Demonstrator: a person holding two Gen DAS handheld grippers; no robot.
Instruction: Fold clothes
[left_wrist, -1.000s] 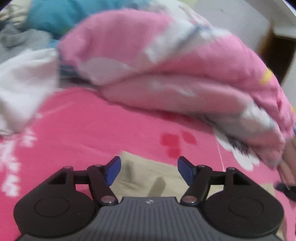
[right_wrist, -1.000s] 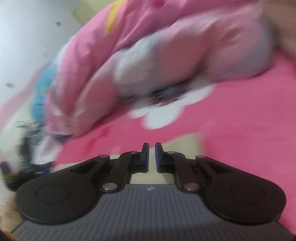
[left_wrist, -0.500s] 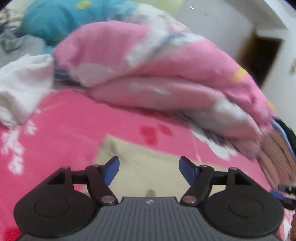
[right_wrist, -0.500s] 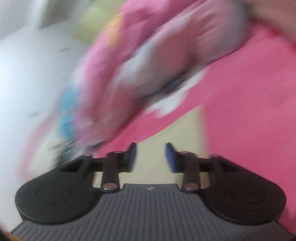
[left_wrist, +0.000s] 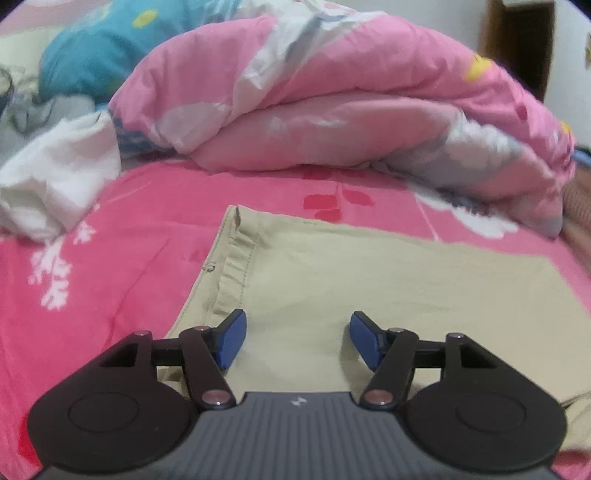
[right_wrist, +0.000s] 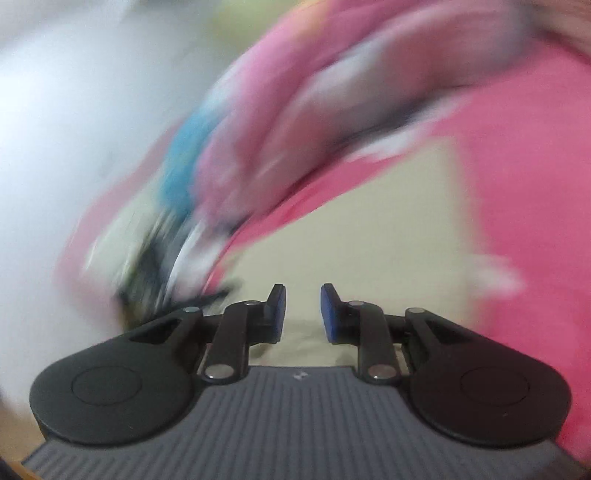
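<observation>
Left gripper (left_wrist: 297, 339): fingers spread wide, blue pads facing each other across a broad gap, nothing between them; it hovers low over the near part of the beige garment.
Right gripper (right_wrist: 303, 314): fingers parted with a moderate gap, holding nothing; beige cloth shows in the gap and beyond it.
Beige garment (left_wrist: 388, 280): lies flat on the bed sheet, roughly rectangular; a stitched, slightly gathered band runs along its left edge, with a small loop or button just beside that edge; the far edge is straight and smooth. In the right wrist view the same cloth (right_wrist: 369, 229) appears as a pale patch ahead of the fingers, its details lost to blur.
Bed sheet (left_wrist: 122, 258): bright pink with white leaf prints at the left and red leaf prints beyond the garment's far edge.
Pink quilt (left_wrist: 332, 103): bulky, folded over on itself, pink with white and grey flower patches; it sits beyond the garment, apart from it, a strip of sheet between them.
White cloth (left_wrist: 55, 177): crumpled heap at the left, touching the quilt's left end.
Blue pillow (left_wrist: 99, 55): behind the quilt at upper left, with yellow spots.
Right wrist view: heavily motion-blurred; only streaks of pink, blue and white can be told beyond the garment.
</observation>
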